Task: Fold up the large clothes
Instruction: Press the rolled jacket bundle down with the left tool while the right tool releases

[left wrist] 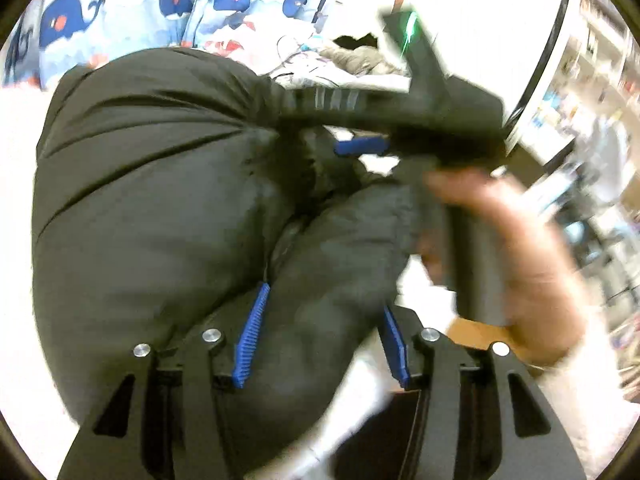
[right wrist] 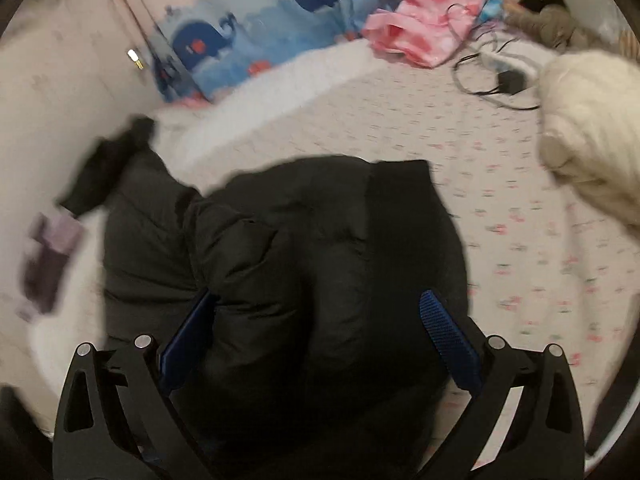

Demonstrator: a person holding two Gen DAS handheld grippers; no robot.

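Note:
A black puffer jacket [left wrist: 152,184] lies bunched on the bed; it also fills the middle of the right wrist view [right wrist: 320,240]. My left gripper [left wrist: 324,312] has its blue pads wide apart with a padded fold of the jacket between them. My right gripper [right wrist: 320,312] is also open, its blue pads on either side of a jacket fold. The right gripper shows in the left wrist view [left wrist: 362,146], held by a hand [left wrist: 516,248] above the jacket's right side.
The bed sheet [right wrist: 500,184] is white with small pink marks. Whale-print pillows [right wrist: 248,40] lie at the head, a pink cloth [right wrist: 424,28] and dark cables [right wrist: 492,76] beyond, a cream fluffy item [right wrist: 592,120] at right. Shelves [left wrist: 592,100] stand at right.

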